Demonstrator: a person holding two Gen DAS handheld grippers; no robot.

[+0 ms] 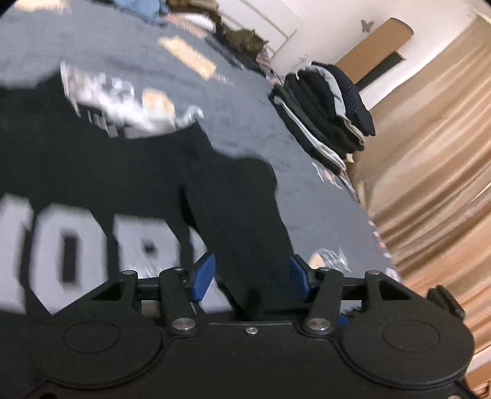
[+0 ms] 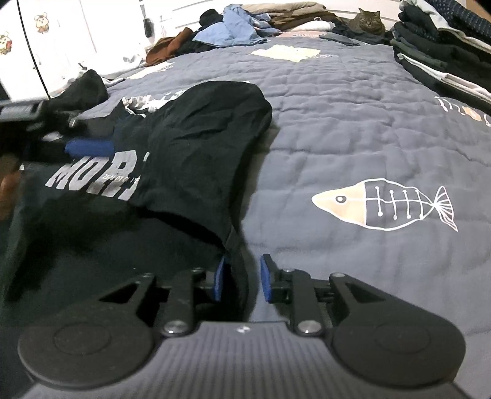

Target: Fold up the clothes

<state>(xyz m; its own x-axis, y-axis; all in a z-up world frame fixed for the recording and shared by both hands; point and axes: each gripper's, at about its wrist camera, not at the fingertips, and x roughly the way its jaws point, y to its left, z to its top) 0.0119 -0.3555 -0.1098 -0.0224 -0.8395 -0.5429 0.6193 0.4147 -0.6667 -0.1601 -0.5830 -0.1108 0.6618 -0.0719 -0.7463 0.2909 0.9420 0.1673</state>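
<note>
A black T-shirt (image 1: 92, 153) with big grey lettering lies on the grey-blue quilt (image 1: 245, 122). One flap is folded over its print (image 2: 199, 138). My left gripper (image 1: 251, 276) stands open over the shirt's right part. A strip of black cloth runs between its blue pads, and quilt shows beside the left pad. My right gripper (image 2: 242, 277) is open at the shirt's near right edge. A fold of that hem lies between its pads, clear of the right one. In the right wrist view, a blue finger of the left gripper (image 2: 89, 147) hovers over the shirt's left side.
A stack of folded dark clothes (image 2: 445, 52) sits at the quilt's right edge (image 1: 325, 113), with a beige curtain (image 1: 429, 153) beyond. Unfolded clothes (image 2: 233, 27) and a tabby cat (image 2: 369, 20) are at the far end. A fish-bone print (image 2: 383, 202) marks the quilt.
</note>
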